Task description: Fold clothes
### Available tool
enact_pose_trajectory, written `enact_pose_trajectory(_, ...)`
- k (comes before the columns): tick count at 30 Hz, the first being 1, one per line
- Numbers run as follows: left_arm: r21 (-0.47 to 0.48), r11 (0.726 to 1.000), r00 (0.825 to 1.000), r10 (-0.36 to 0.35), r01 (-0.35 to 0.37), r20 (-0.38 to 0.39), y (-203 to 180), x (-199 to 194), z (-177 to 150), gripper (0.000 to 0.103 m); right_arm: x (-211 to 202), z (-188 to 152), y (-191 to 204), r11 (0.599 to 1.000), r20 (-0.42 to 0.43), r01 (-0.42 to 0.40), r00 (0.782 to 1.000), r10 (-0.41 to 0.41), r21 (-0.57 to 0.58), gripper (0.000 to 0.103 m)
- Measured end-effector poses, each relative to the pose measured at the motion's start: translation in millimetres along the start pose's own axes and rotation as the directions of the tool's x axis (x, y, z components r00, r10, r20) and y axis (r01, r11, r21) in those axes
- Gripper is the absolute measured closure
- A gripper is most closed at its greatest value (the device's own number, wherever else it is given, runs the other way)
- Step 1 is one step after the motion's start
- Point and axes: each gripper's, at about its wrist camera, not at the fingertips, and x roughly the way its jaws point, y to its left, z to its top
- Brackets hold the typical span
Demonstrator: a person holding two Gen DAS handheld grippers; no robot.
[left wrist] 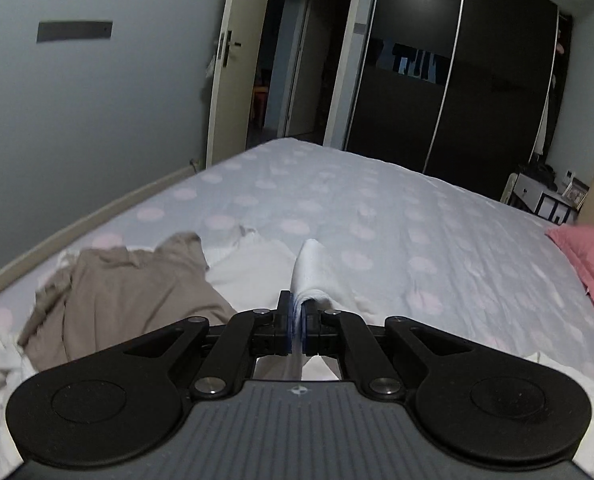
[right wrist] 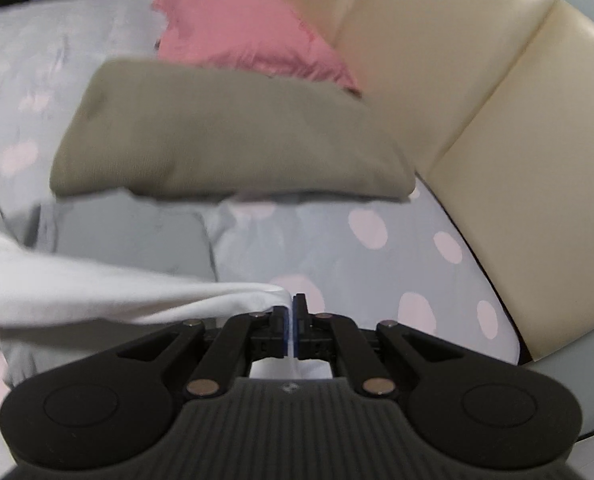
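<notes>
Left tool point(left wrist: 297, 312) is clamped on a fold of the white garment point(left wrist: 311, 268) — fabric bunches up between the pads and runs out ahead over the bed point(left wrist: 397, 208). Right tool point(right wrist: 291, 316) pinches another edge of the same white garment point(right wrist: 97, 296), which stretches off to its left, lifted above the dotted sheet. A beige garment point(left wrist: 137, 292) lies crumpled just left of the white one. Olive pillow point(right wrist: 225, 136) and pink pillow point(right wrist: 241, 32) sit by the cream headboard point(right wrist: 477, 100).
</notes>
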Motion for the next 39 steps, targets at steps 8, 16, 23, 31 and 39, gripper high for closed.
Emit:
enact_pose_trajectory(8, 0.021, 0.995, 0.957, 0.102, -0.1, -0.27, 10, 32, -23, 0.091, -1, -8, 16, 0.993, -0.056, -0.106, 0.993, 0.103, -0.053, 0.072)
enact_pose_trajectory(16, 0.222, 0.975, 0.96, 0.056, 0.006, -0.274, -31, -11, -15, 0.048, -55, 2, 43, 0.925, 0.011, -0.357, 0.932, 0.361, -0.128, 0.06)
enact_pose_trajectory(23, 0.207, 0.958, 0.954, -0.141, 0.199, -0.265, -70, 20, -11, 0.047, -66, 21, 96, 0.87, 0.036, -0.445, 0.886, 0.462, -0.213, 0.058)
enact_pose_trajectory(31, 0.298, 0.906, 0.907, -0.175, 0.301, -0.382, -124, 120, -53, 0.05, -40, 58, 161, 0.824, 0.082, -0.535, 0.827, 0.556, -0.188, 0.06)
enact_pose_trajectory(39, 0.388, 0.849, 0.89, -0.185, 0.358, -0.417, -161, 198, -79, 0.05, 9, 96, 238, 0.777, 0.06, -0.574, 0.793, 0.606, -0.259, 0.06)
